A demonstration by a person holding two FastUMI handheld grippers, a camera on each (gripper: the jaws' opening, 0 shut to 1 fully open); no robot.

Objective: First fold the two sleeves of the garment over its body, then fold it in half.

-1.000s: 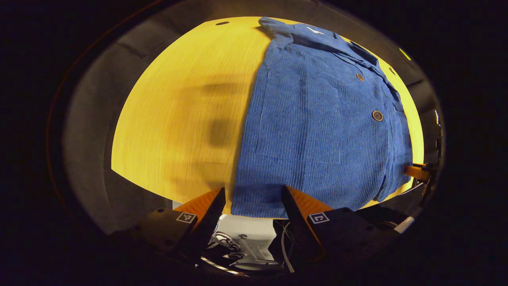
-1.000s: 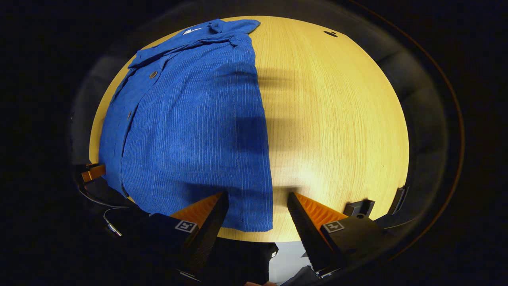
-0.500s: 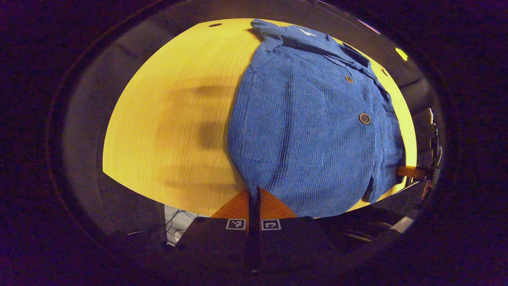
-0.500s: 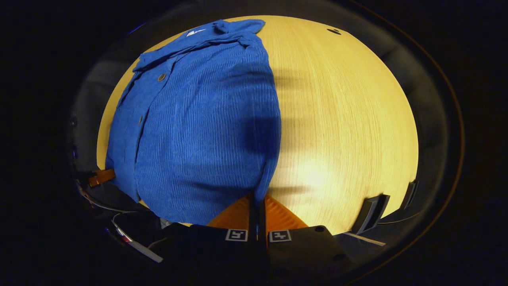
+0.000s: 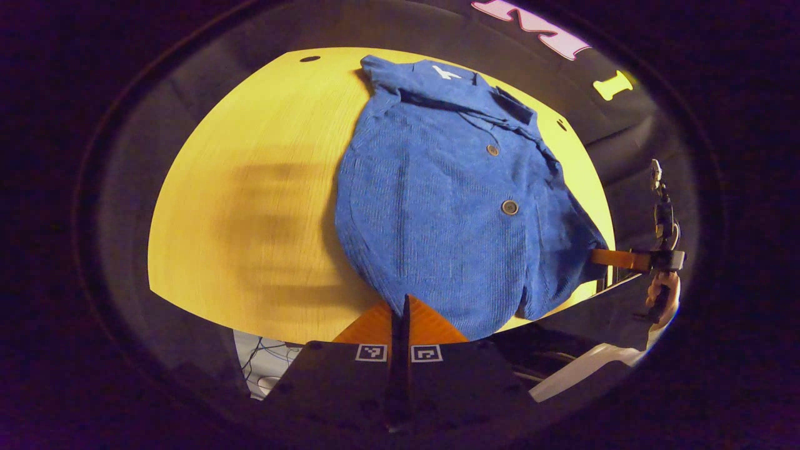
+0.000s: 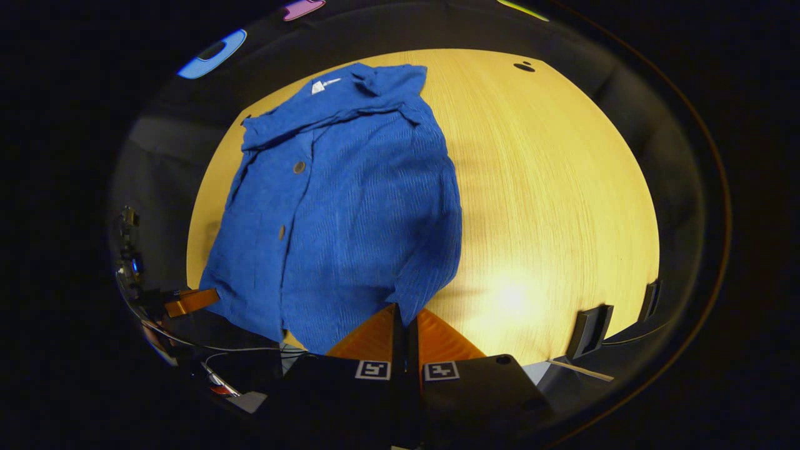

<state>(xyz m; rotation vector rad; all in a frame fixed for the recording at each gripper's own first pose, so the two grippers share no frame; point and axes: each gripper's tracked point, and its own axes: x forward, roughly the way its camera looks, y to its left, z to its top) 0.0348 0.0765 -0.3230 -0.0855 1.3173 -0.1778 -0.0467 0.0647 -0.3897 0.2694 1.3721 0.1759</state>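
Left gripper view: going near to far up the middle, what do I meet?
Left gripper, shut on the shirt's hem → shirt body → lower button → upper button → collar → far table edge.

Each dark, boxy gripper body carries two small square black-and-white markers point(image 5: 400, 353), one behind each wedge-shaped ribbed finger point(image 6: 437, 340); a white sleeve point(image 5: 587, 369) shows.

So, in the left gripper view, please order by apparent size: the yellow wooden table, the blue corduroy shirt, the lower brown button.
1. Yellow wooden table: largest.
2. Blue corduroy shirt, lying on it.
3. Lower brown button: smallest.
The fisheye distorts, yet the differences are plain.
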